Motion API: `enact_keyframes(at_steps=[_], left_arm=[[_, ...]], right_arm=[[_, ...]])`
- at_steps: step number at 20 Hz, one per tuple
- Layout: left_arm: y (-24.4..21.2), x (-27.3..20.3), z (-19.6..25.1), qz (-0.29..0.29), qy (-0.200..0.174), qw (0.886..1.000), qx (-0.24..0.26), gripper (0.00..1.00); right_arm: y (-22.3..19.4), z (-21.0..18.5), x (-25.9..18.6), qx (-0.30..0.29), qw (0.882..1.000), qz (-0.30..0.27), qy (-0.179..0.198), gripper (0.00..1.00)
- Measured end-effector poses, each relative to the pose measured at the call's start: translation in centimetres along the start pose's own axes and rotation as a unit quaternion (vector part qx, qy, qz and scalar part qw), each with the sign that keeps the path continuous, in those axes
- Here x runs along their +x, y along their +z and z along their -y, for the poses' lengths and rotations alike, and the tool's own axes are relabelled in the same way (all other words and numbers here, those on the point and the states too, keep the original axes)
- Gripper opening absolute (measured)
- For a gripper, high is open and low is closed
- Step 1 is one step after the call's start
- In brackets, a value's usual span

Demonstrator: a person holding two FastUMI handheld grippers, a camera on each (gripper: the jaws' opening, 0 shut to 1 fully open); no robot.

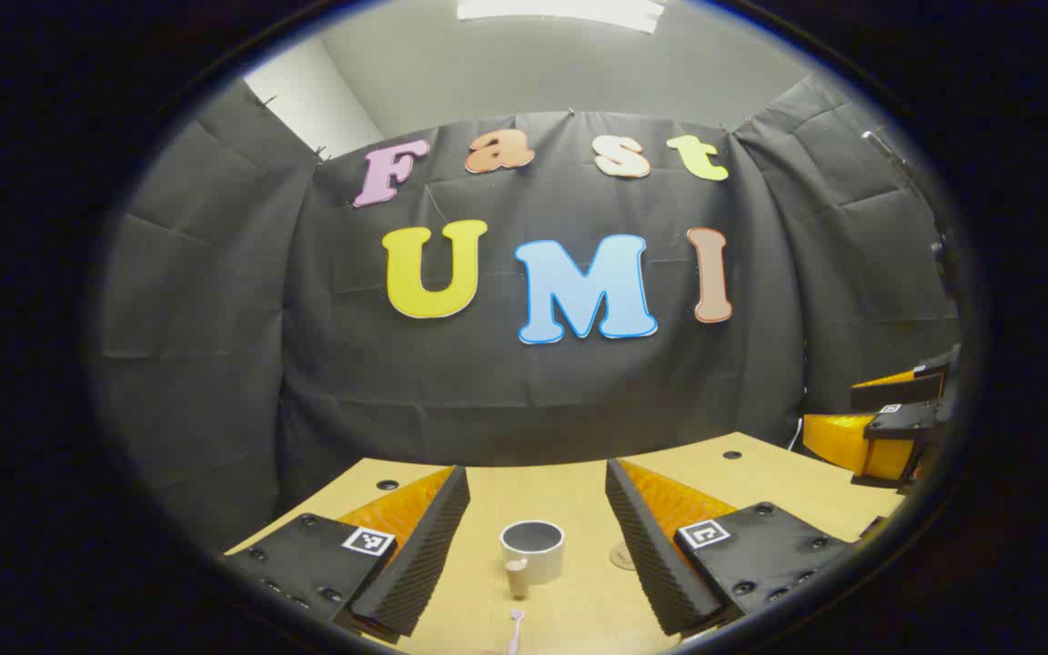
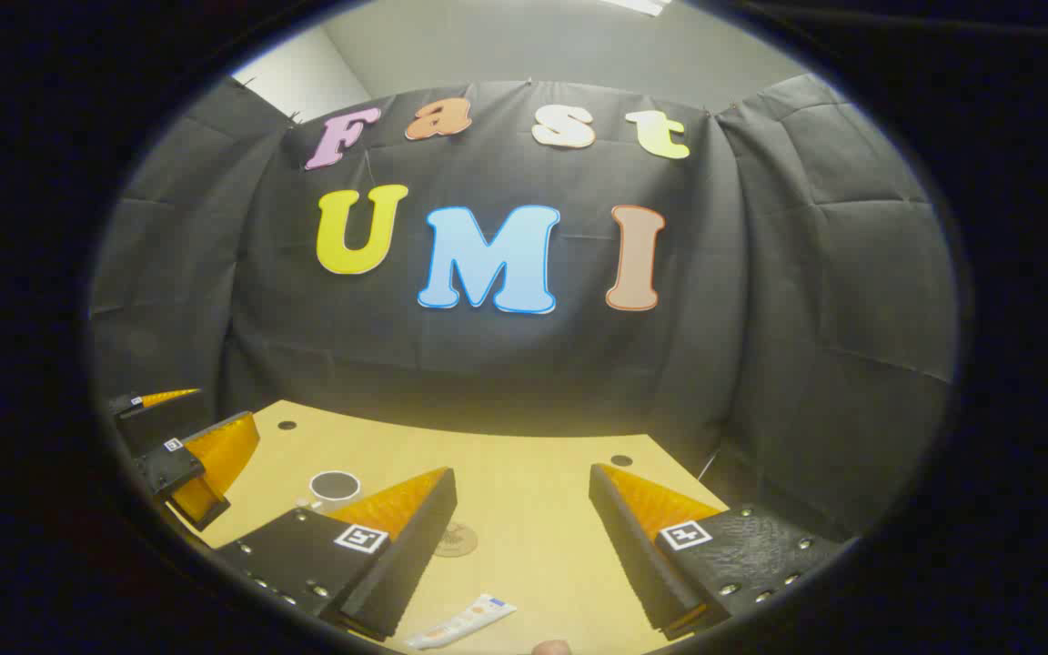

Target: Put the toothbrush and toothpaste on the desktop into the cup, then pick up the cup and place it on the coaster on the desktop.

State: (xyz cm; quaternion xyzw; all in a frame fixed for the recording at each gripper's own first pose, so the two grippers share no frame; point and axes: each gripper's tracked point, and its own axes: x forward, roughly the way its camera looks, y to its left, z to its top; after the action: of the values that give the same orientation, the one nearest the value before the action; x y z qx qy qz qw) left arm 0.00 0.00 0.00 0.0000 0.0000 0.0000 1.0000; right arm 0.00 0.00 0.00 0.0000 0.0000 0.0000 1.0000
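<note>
Ribbed grippers (image 1: 538, 546) (apparently foam-padded), round cup (image 1: 532, 549)

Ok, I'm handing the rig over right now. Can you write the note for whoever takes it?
Left gripper: open, empty, above the desk, aimed at the cup.
Right gripper: open, empty.
Toothbrush: lying on the desk in front of the cup, between the left fingers.
Toothpaste: flat on the desk near the right gripper's left finger.
Coaster: bare, to the right of the cup.
Done: nothing yet.
Left: toothbrush and toothpaste into the cup, then cup onto the coaster.
</note>
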Motion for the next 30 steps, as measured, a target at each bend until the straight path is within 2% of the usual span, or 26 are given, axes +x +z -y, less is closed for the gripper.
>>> enact_keyframes(at_steps=[3, 4, 5, 7, 8, 9, 11, 12, 18, 19, 20, 21, 25, 26, 27, 30], left_arm=[[-0.3, -0.1, 0.1, -0.006, -0.01, 1.0, 0.007, 1.0], [-0.5, -0.1, 0.2, -0.012, -0.014, 1.0, 0.008, 0.97], [-0.6, -0.3, 0.2, -0.017, -0.016, 1.0, 0.008, 1.0], [-0.9, -0.4, 0.2, -0.025, -0.017, 1.0, 0.007, 0.97], [-0.9, -0.5, 0.1, -0.028, -0.016, 0.999, 0.007, 1.0], [-1.0, -0.5, 0.1, -0.03, -0.015, 0.999, 0.007, 0.97], [-1.2, -0.5, 0.1, -0.036, -0.014, 0.999, 0.006, 1.0], [-1.4, -0.5, 0.1, -0.041, -0.015, 0.999, 0.005, 0.97], [-3.7, -2.0, 0.1, -0.111, -0.016, 0.994, -0.005, 1.0], [-4.1, -2.3, 0.2, -0.126, -0.016, 0.992, -0.007, 1.0], [-4.8, -2.6, 0.2, -0.144, -0.014, 0.989, -0.007, 0.88], [-5.4, -3.1, 0.1, -0.166, -0.012, 0.986, -0.007, 1.0], [-7.6, -5.2, 0.2, -0.248, -0.01, 0.968, -0.02, 1.0], [-8.2, -5.4, 0.2, -0.27, -0.009, 0.963, -0.022, 0.98], [-9.0, -5.5, -0.1, -0.293, -0.005, 0.956, -0.022, 1.0], [-11.7, -6.1, -0.4, -0.35, -0.002, 0.937, -0.023, 0.98]], right_arm=[[-0.8, -0.9, 0.1, 0.01, 1.0, -0.02, 0.016, 0.93], [-1.1, -1.0, 0.2, 0.011, 0.999, -0.027, 0.019, 0.93], [-1.4, -1.0, 0.3, 0.01, 0.999, -0.033, 0.02, 0.93], [-1.8, -1.1, 0.3, 0.005, 0.999, -0.043, 0.019, 0.93], [-2.1, -1.0, 0.4, 0.003, 0.999, -0.048, 0.018, 0.93], [-2.3, -1.1, 0.5, 0.002, 0.998, -0.053, 0.018, 0.93], [-2.7, -1.1, 0.8, 0.003, 0.998, -0.063, 0.017, 0.93], [-3.1, -1.0, 0.9, 0.004, 0.997, -0.072, 0.014, 0.93], [-5.8, -1.3, 1.8, 0.017, 0.99, -0.137, 0.018, 0.93], [-6.6, -1.5, 1.9, 0.022, 0.987, -0.156, 0.019, 0.93], [-7.5, -1.7, 1.9, 0.029, 0.984, -0.175, 0.023, 0.93], [-8.3, -2.0, 1.8, 0.036, 0.98, -0.194, 0.026, 0.93], [-11.5, -2.8, 1.8, 0.059, 0.96, -0.272, 0.03, 0.94], [-12.5, -3.0, 1.8, 0.066, 0.953, -0.293, 0.031, 0.93], [-13.4, -3.2, 1.7, 0.075, 0.946, -0.315, 0.032, 0.93], [-16.4, -3.8, 1.4, 0.098, 0.922, -0.373, 0.028, 0.94]])
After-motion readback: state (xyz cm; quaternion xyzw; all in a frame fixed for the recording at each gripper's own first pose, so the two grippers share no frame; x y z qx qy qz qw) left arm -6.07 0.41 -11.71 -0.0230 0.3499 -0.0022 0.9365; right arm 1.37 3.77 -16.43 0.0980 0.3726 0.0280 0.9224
